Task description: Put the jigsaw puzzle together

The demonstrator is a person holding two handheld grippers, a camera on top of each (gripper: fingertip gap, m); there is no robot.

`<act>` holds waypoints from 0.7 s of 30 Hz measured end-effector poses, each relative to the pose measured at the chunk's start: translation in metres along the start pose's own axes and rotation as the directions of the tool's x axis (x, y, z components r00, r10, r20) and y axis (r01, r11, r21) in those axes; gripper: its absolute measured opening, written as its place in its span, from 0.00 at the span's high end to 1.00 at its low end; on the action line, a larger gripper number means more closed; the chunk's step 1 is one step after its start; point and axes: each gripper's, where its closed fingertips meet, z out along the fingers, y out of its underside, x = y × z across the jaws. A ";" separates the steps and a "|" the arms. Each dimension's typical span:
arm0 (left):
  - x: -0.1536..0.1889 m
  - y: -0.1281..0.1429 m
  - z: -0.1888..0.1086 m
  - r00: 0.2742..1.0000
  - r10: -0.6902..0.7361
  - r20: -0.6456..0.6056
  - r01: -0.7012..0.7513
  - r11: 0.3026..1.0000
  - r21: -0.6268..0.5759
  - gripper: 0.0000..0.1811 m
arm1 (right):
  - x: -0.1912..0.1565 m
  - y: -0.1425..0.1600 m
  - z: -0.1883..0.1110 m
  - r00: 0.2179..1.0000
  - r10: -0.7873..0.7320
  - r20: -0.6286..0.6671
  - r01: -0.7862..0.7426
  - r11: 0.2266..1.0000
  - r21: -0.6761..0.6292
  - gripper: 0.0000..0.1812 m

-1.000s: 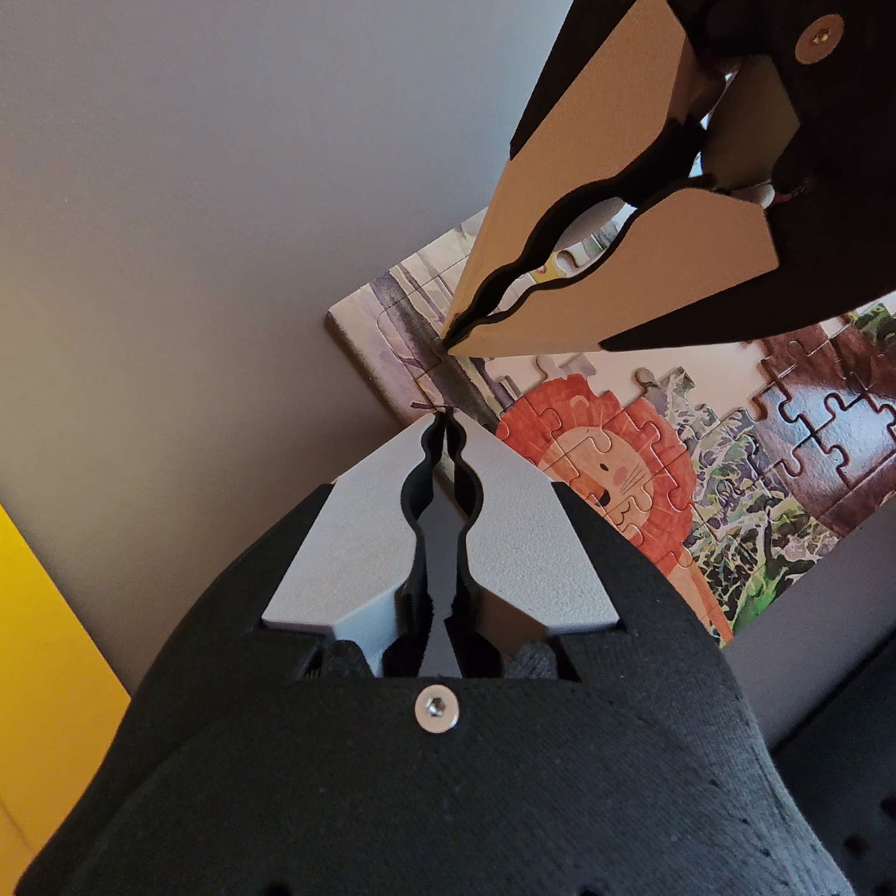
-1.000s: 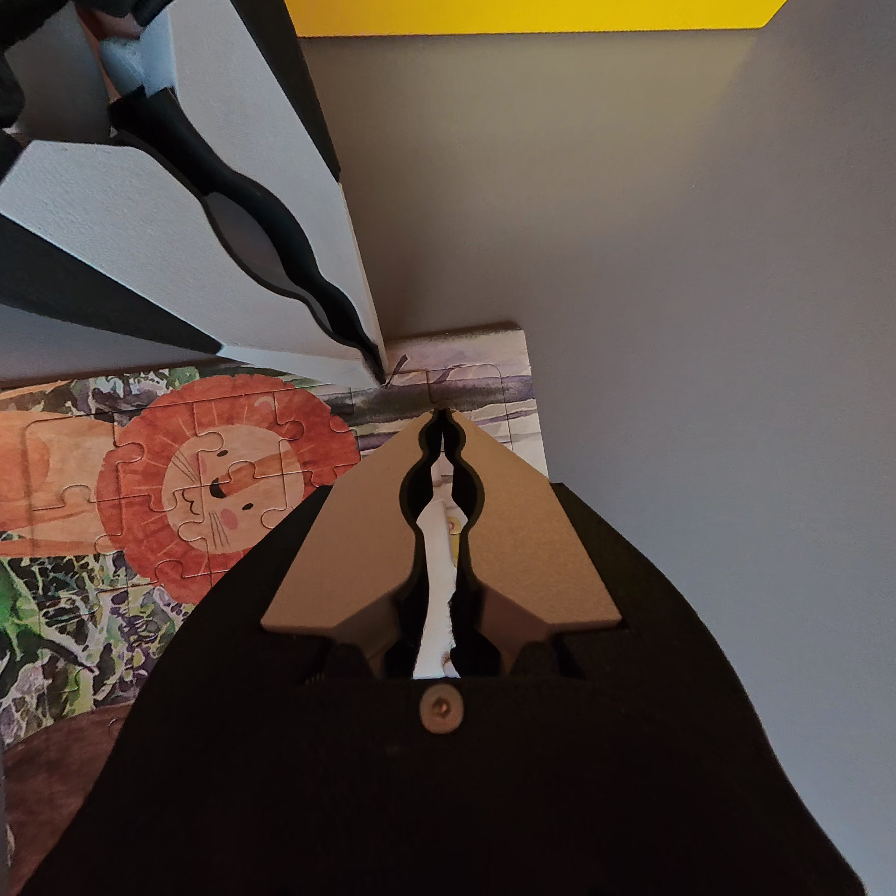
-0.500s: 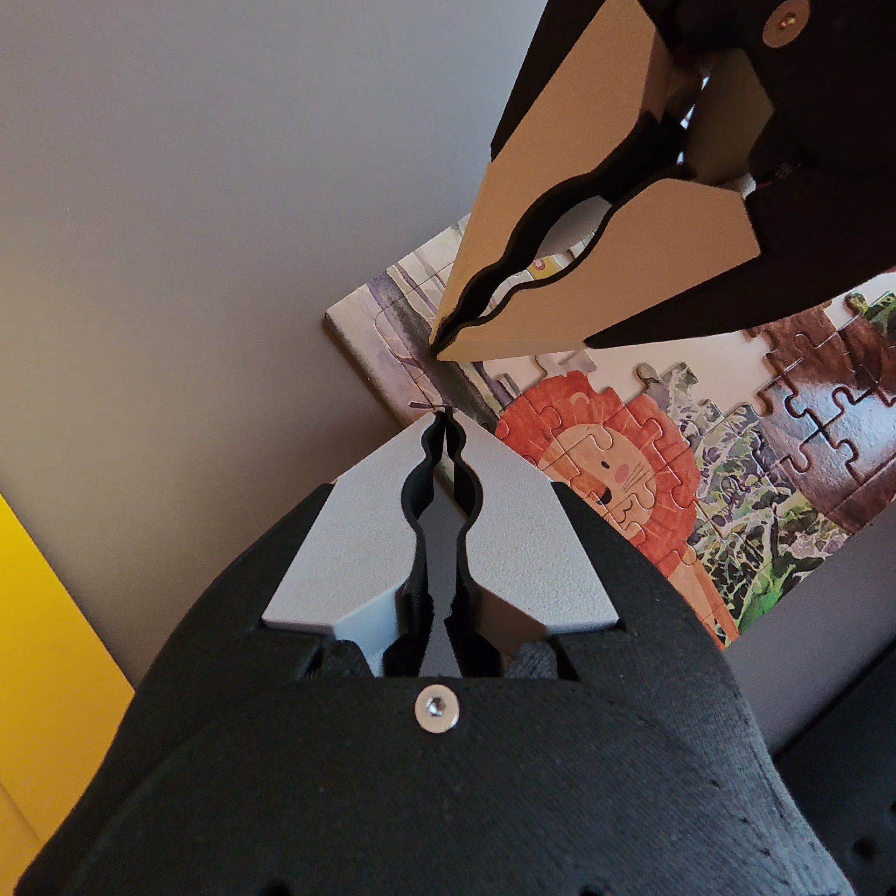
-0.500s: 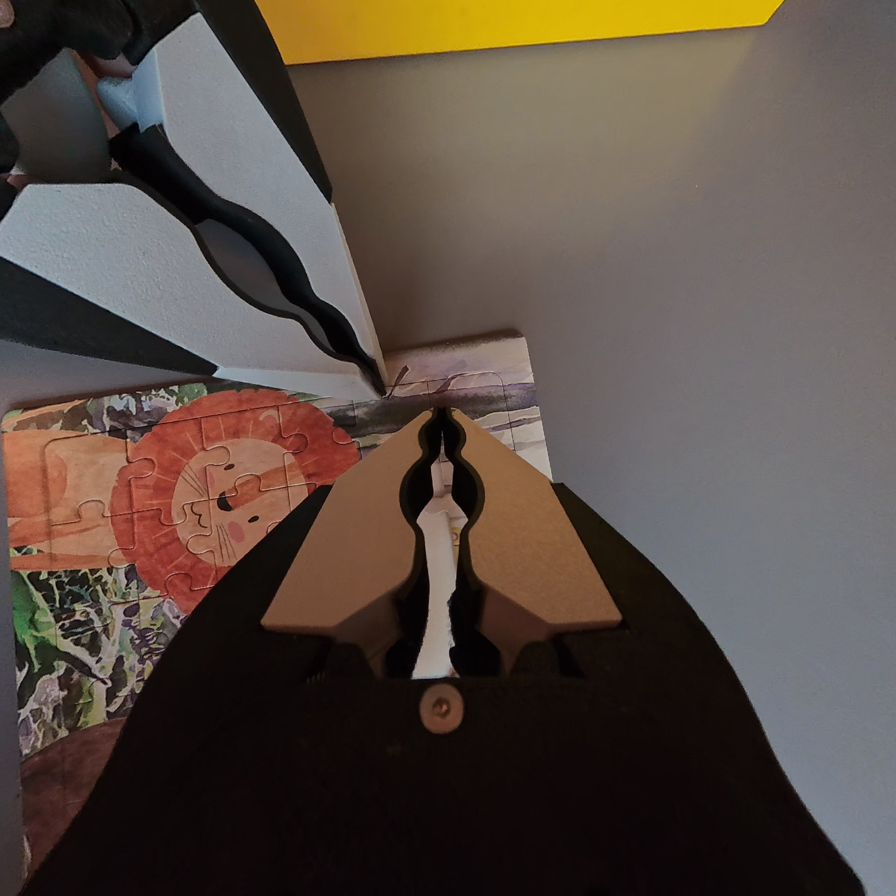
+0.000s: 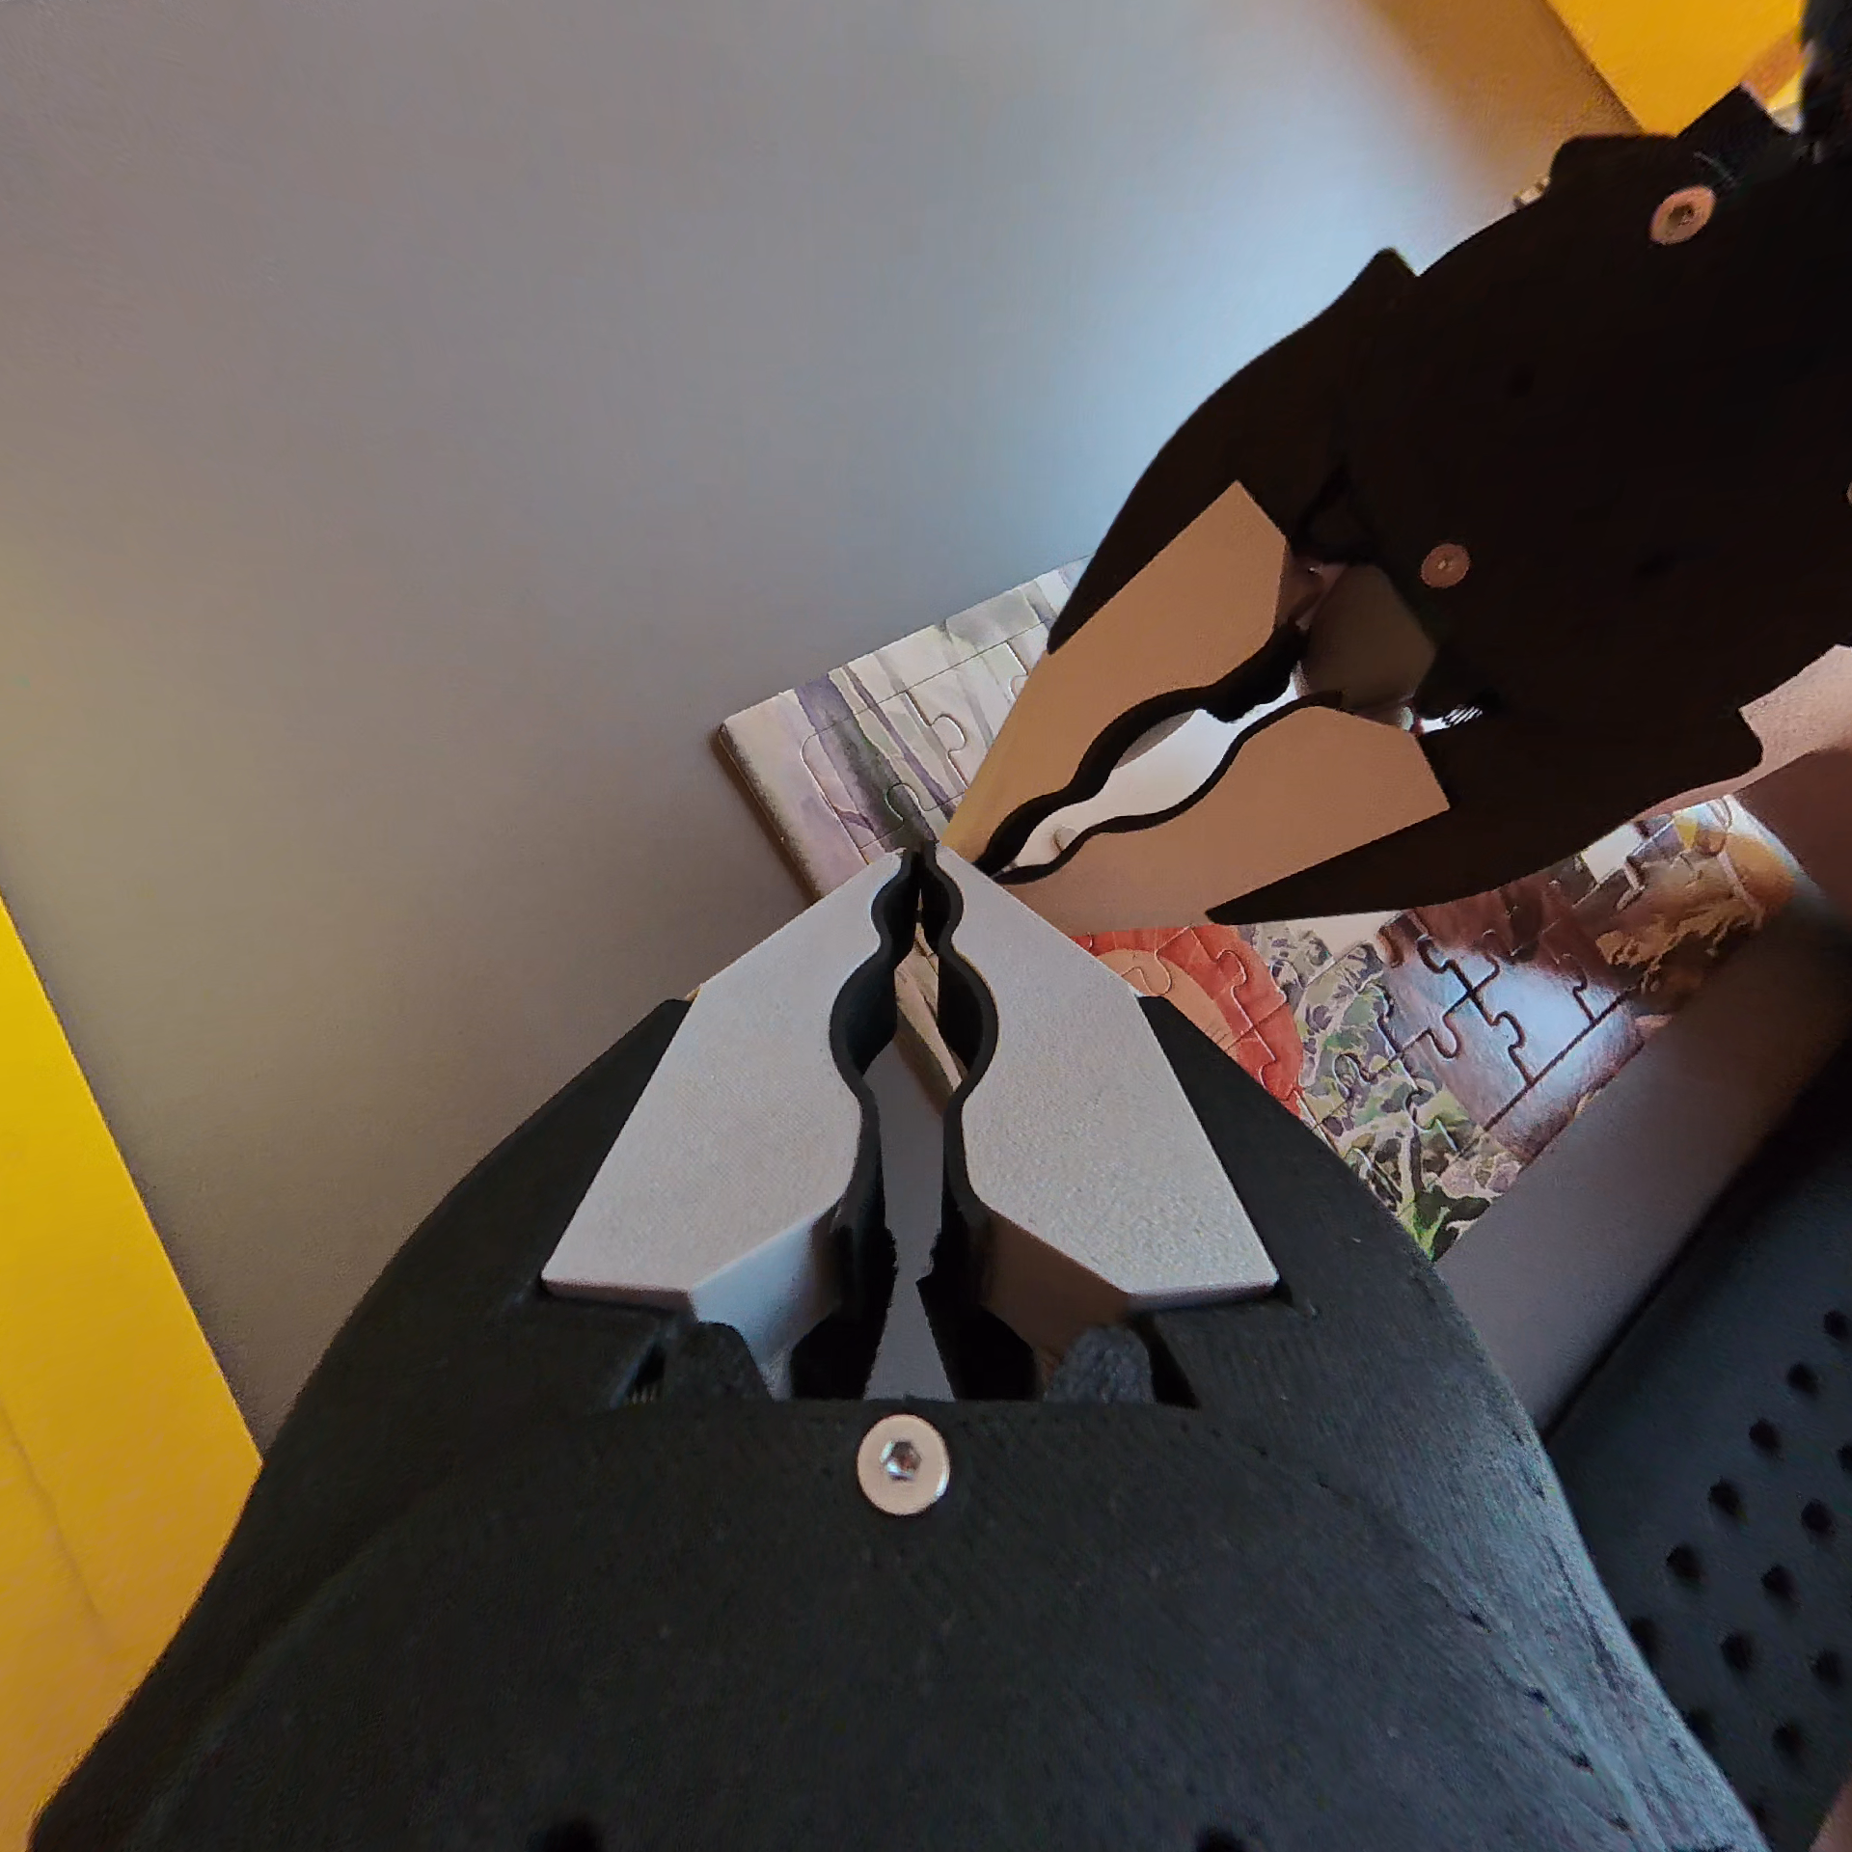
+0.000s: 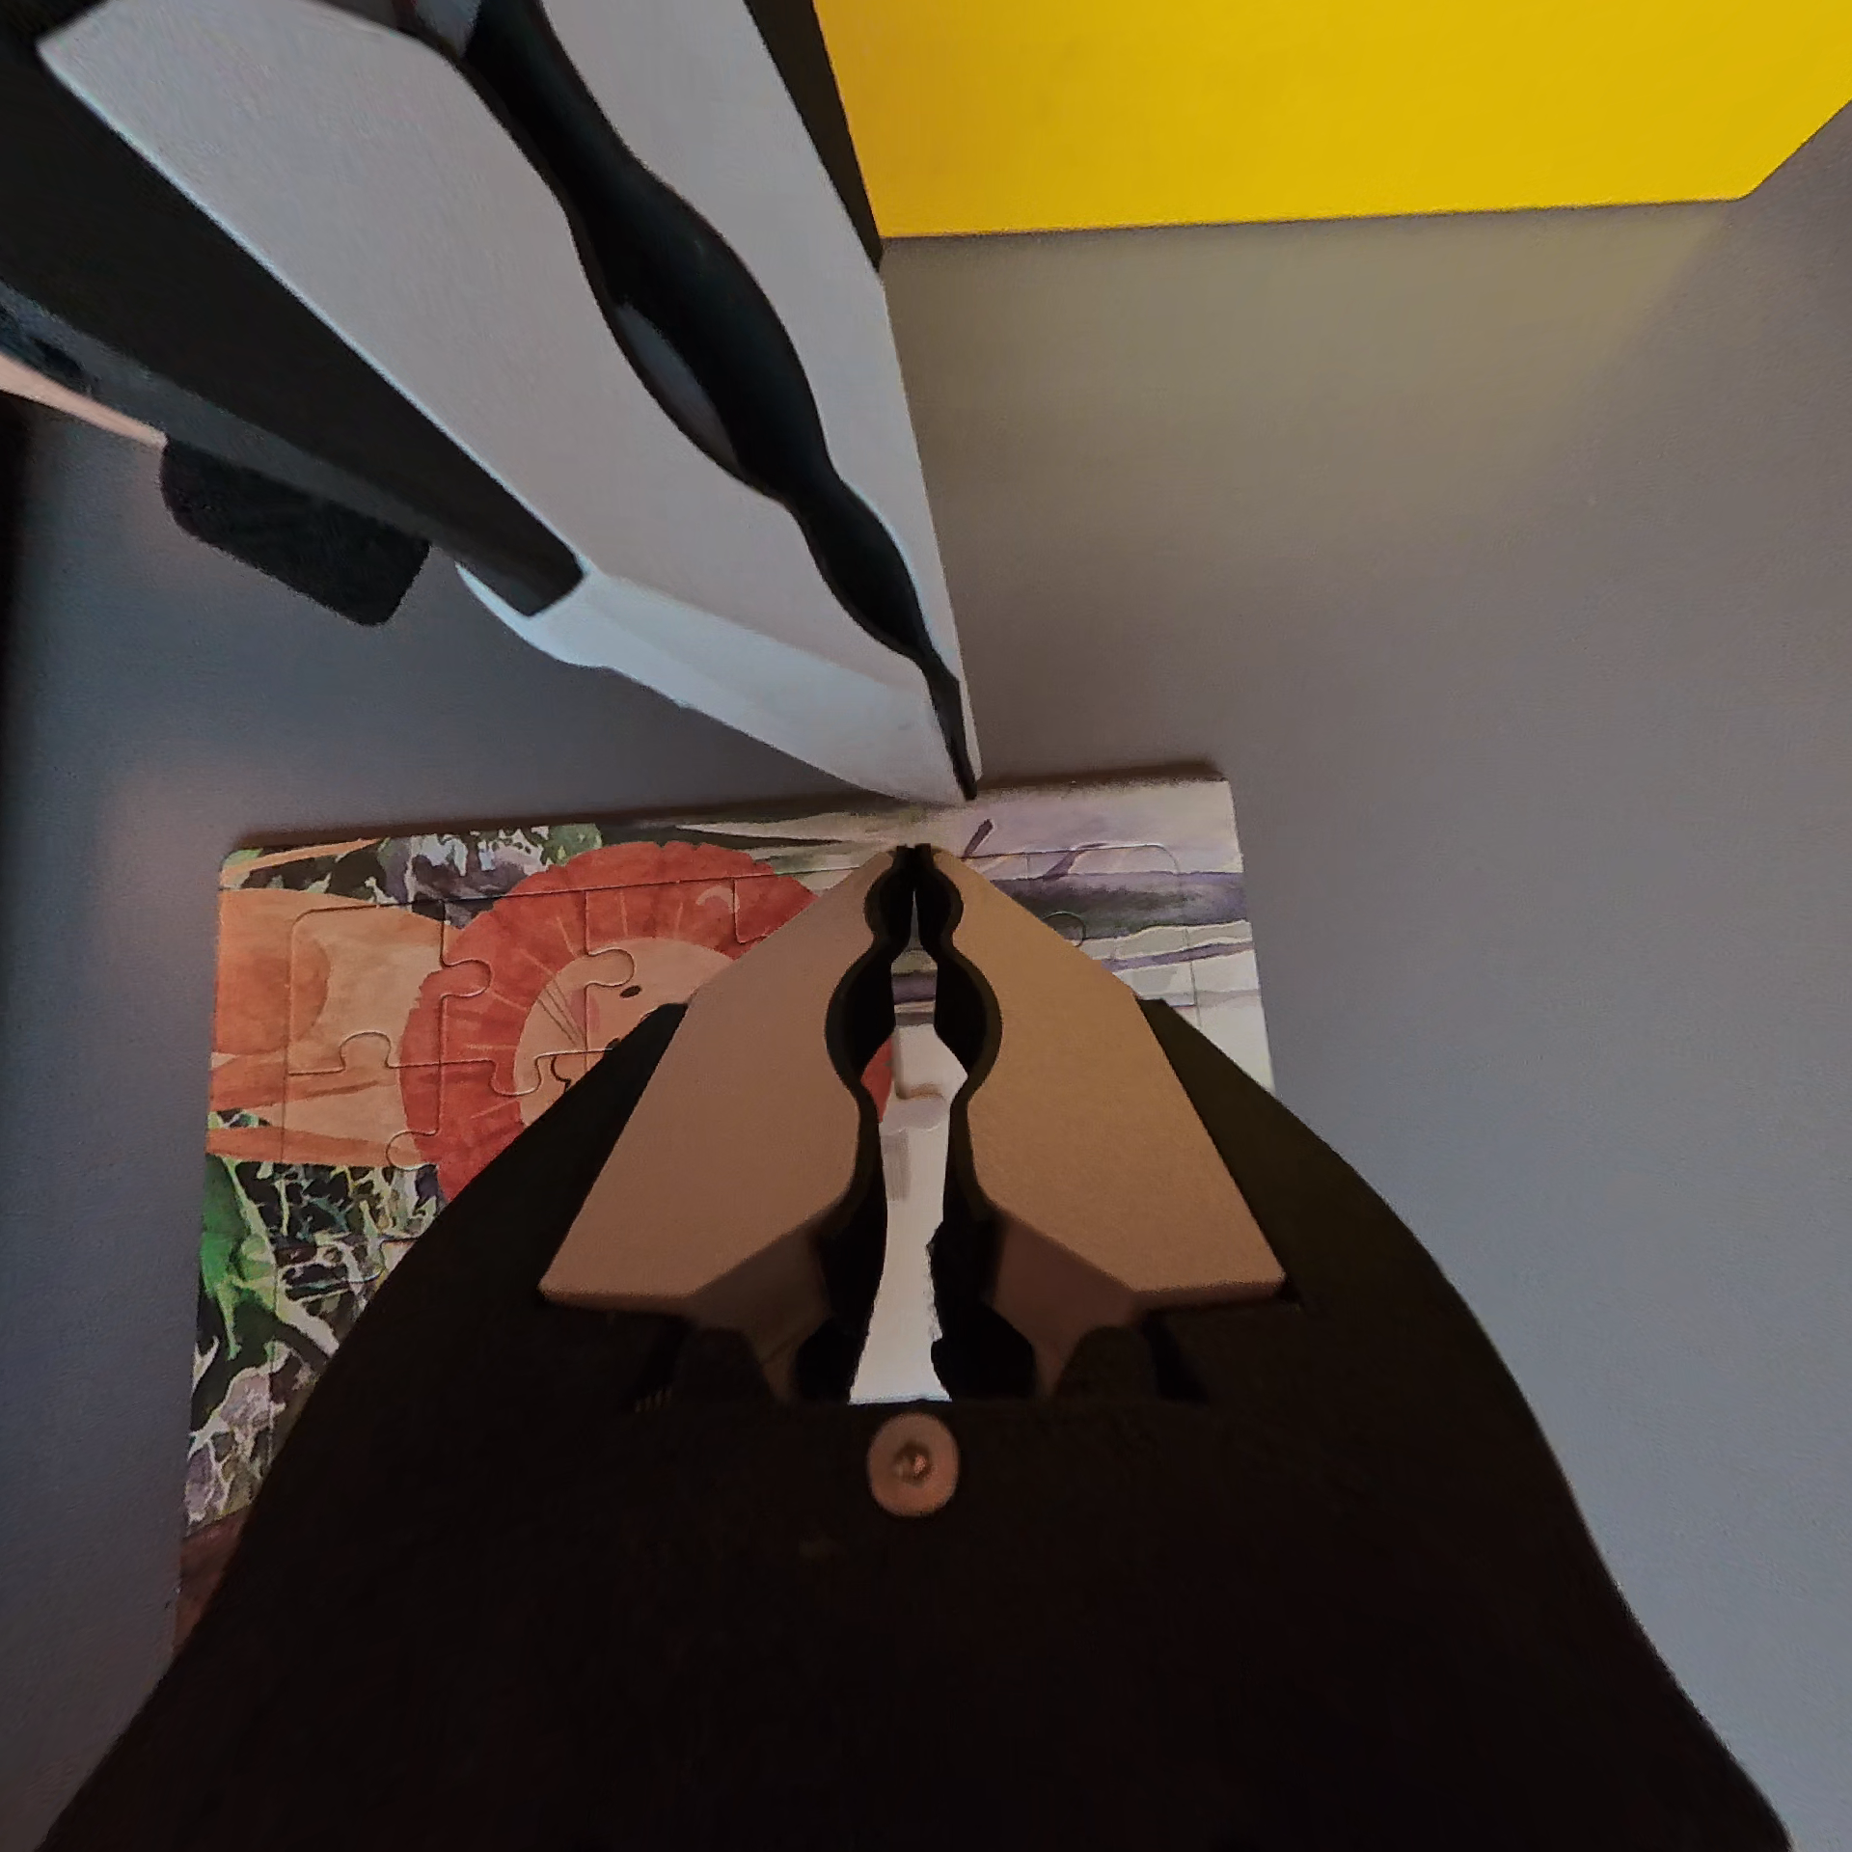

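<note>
The jigsaw puzzle [image 5: 872, 742] lies flat on the grey table, with an orange lion [image 5: 1183, 952] and a pale purple corner. It also shows in the right wrist view [image 6: 331, 1002]. My left gripper [image 5: 922, 864], with grey fingers, is shut and empty, tips over the purple corner. My right gripper [image 6: 914, 854], with tan fingers, is shut and empty. It comes in from the upper right in the left wrist view [image 5: 987, 864], tips almost meeting the left's. The left gripper shows in the right wrist view [image 6: 964, 787] at the puzzle's far edge. A white patch of the board [image 6: 912, 1102] shows between the tan fingers.
The grey table [image 5: 501, 451] spreads around the puzzle. A yellow surface borders it on the left in the left wrist view [image 5: 80, 1353] and at the far side in the right wrist view [image 6: 1303, 100]. A black perforated panel [image 5: 1754, 1503] sits at the lower right. It is some 5 centimeters from my right tips to the jigsaw puzzle [image 5: 872, 742]. Look for it in the right wrist view [image 6: 1139, 939] too.
Both grippers have drawn back from the puzzle, so more of it shows. Their tips have come closer together over the purple corner. Both stay shut.
</note>
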 end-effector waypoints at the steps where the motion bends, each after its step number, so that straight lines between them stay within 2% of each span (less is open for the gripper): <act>1: -0.001 0.001 0.000 1.000 -0.006 0.000 0.006 1.000 -0.003 1.00 | -0.001 0.001 0.001 1.000 0.003 0.005 -0.003 1.000 -0.007 1.00; 8: -0.002 0.009 0.004 1.000 0.005 0.015 -0.004 0.999 -0.054 1.00 | 0.001 0.009 0.003 1.000 -0.020 -0.019 0.019 0.999 -0.045 1.00; 19: 0.007 0.023 0.012 0.998 0.063 -0.010 -0.064 0.988 -0.139 1.00 | 0.003 0.008 0.000 1.000 0.021 0.003 -0.021 0.999 0.039 1.00; 21: 0.007 0.023 0.012 0.998 0.056 -0.013 -0.057 0.989 -0.139 1.00 | -0.002 0.003 -0.007 0.999 0.024 0.042 -0.026 0.998 0.062 1.00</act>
